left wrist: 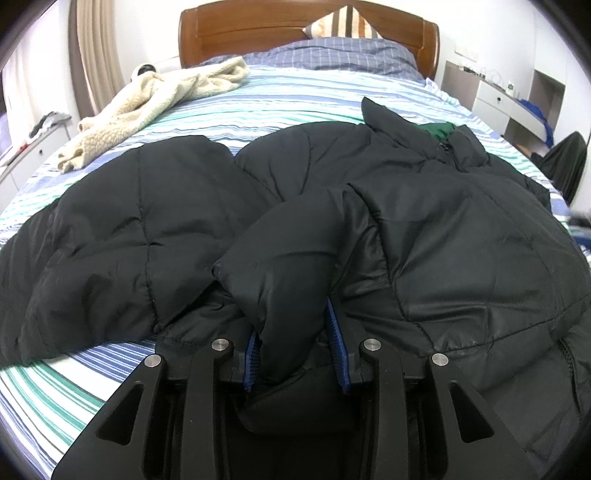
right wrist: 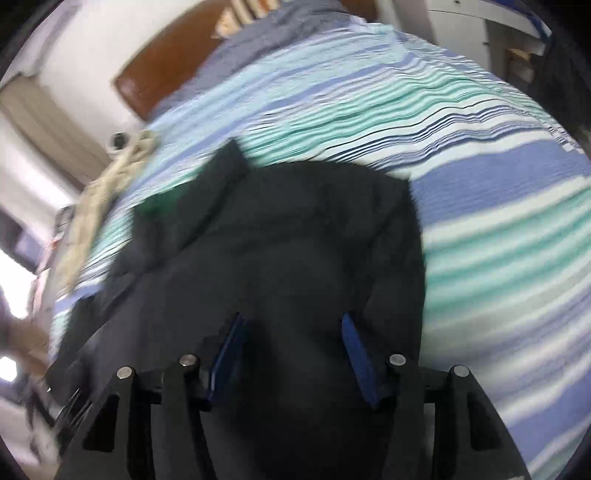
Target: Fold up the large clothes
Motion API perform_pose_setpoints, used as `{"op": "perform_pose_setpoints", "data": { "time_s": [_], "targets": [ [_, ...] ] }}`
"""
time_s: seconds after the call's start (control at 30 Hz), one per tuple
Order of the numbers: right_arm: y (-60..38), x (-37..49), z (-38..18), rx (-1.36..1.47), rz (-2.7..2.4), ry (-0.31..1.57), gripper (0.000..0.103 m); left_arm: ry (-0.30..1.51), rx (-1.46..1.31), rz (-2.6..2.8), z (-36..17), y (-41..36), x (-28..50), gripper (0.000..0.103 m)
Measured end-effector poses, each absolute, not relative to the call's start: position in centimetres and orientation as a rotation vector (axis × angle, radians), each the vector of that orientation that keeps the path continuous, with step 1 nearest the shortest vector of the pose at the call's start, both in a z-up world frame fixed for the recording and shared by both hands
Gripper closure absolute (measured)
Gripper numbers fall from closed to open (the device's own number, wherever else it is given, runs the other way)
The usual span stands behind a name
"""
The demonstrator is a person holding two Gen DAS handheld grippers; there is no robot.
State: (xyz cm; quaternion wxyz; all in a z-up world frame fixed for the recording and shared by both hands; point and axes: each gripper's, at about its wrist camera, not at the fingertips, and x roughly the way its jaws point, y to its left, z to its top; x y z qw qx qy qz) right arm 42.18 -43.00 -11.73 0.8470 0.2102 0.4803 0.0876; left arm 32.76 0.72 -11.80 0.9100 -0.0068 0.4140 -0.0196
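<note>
A black puffer jacket [left wrist: 443,229] lies spread across the striped bed [left wrist: 295,99], its collar with green lining [left wrist: 439,129] at the far right. My left gripper [left wrist: 295,347] holds a puffy fold of the jacket, probably a sleeve, between its blue pads [left wrist: 338,343]; the jaws are easing apart with the fabric still filling the gap. In the blurred right wrist view, my right gripper [right wrist: 293,354] is shut on a thick bunch of the same jacket [right wrist: 295,229], which fills the space between both pads and hides the fingertips.
A cream fleece garment [left wrist: 155,96] lies at the far left of the bed, blurred in the right wrist view [right wrist: 103,206]. A wooden headboard [left wrist: 258,33] and striped pillow [left wrist: 343,22] stand at the back. White nightstands [left wrist: 498,99] flank the bed.
</note>
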Motion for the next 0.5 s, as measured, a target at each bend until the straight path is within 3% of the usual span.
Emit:
{"op": "perform_pose_setpoints", "data": {
  "time_s": [0.13,0.27,0.37,0.5],
  "targets": [
    [-42.4,38.9,-15.1,0.358,0.208,1.101,0.044,0.855,-0.009,-0.040,-11.8,0.6,32.8,0.068],
    [-43.5,35.4,-12.2,0.470,0.214,1.036,0.044,0.859,-0.008,-0.038,-11.8,0.7,32.8,0.068],
    [-42.7,29.9,-9.5,0.394,0.280,1.003,0.044,0.859,-0.008,-0.038,-11.9,0.8,32.9,0.067],
    [-42.2,22.4,-11.8,0.291,0.293,1.078,0.041,0.860,-0.008,-0.039,-11.8,0.7,32.9,0.067]
  ]
}}
